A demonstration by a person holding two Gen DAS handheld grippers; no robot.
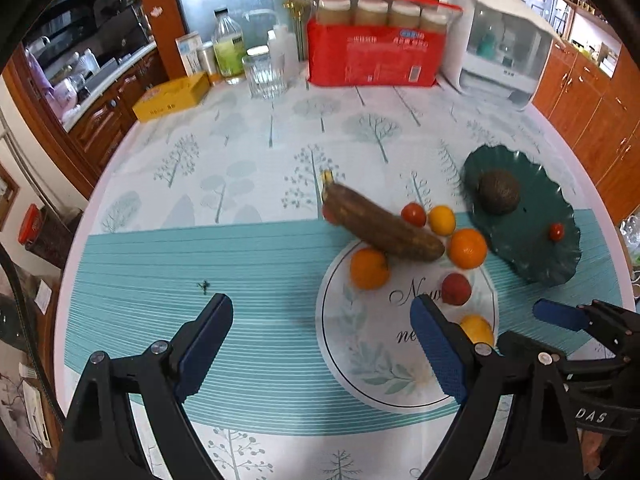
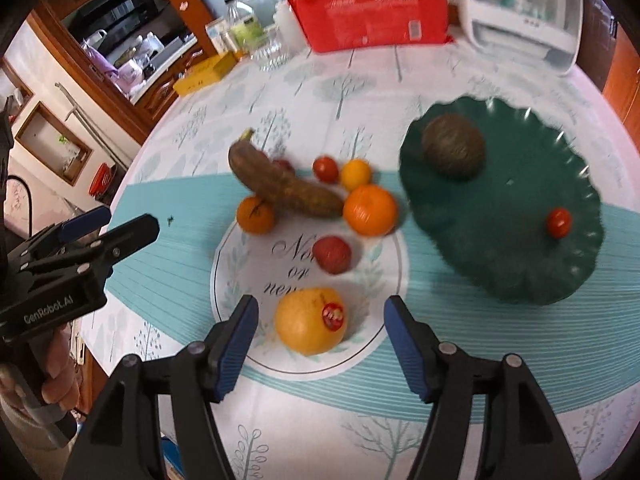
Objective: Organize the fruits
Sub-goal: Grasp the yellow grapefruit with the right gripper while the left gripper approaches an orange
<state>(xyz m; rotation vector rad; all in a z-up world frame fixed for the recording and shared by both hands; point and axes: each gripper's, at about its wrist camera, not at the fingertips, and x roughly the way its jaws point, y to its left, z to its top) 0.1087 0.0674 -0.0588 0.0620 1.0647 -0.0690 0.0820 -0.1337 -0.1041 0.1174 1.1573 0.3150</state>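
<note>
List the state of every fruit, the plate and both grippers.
Green plate: holds two fruits.
Avocado: on plate.
Small tomato: on plate.
Brown banana: on tablecloth, resting across other fruit.
Yellow stickered fruit: on tablecloth, between right gripper's open jaws, untouched.
Right gripper: open.
Left gripper: open, empty.

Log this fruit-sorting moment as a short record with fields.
plate: green plate, right of the fruit pile
on plate: dark round fruit, small red tomato
still on table: brown banana, oranges, yellow fruit with sticker
right gripper: jaws open, astride the yellow fruit, not touching
left gripper: jaws wide, empty
</note>
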